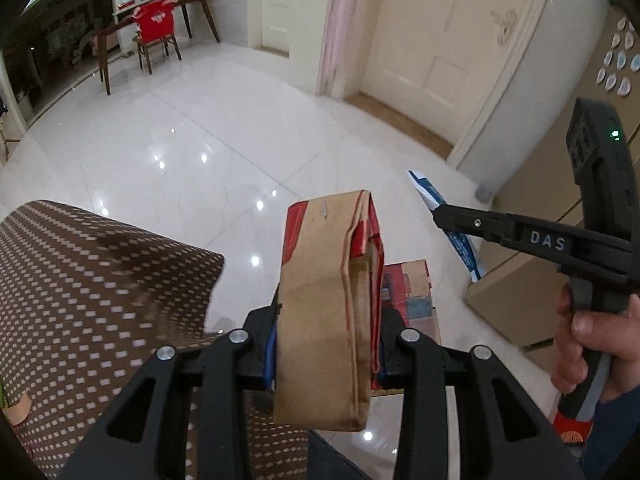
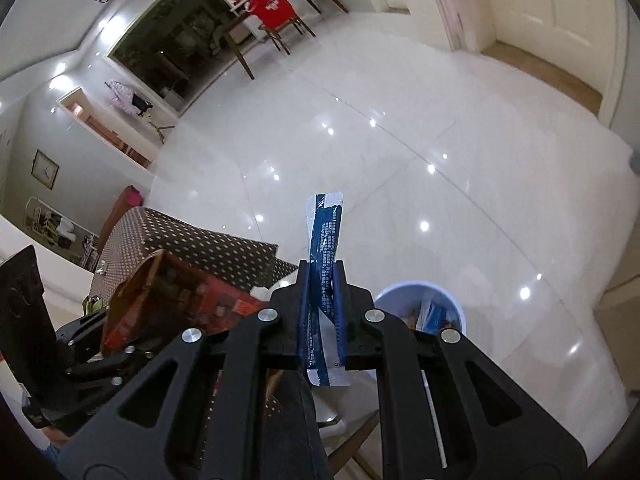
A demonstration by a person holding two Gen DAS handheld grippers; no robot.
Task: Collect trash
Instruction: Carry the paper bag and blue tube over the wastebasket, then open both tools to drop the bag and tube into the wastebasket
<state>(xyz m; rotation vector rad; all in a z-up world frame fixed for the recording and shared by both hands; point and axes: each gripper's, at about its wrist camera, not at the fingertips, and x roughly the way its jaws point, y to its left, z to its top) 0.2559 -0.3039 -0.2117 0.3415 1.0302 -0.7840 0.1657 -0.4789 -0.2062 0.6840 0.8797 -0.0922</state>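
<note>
My left gripper (image 1: 328, 344) is shut on a folded brown and red paper bag (image 1: 324, 304), held up above the floor; the bag also shows in the right wrist view (image 2: 168, 300). My right gripper (image 2: 323, 300) is shut on a blue and white plastic wrapper (image 2: 325, 248), which sticks up between the fingers. In the left wrist view the right gripper (image 1: 440, 216) comes in from the right with the wrapper (image 1: 430, 194) in its tip. A white trash bin (image 2: 420, 312) holding several wrappers stands on the floor just below and right of my right gripper.
A seat with a brown dotted cover (image 1: 92, 280) is at the left, also seen in the right wrist view (image 2: 192, 244). Glossy white tile floor (image 1: 200, 140) stretches ahead. A wooden table and a chair with a red cover (image 1: 154, 26) stand far back. Cream doors (image 1: 440, 40) are at the right.
</note>
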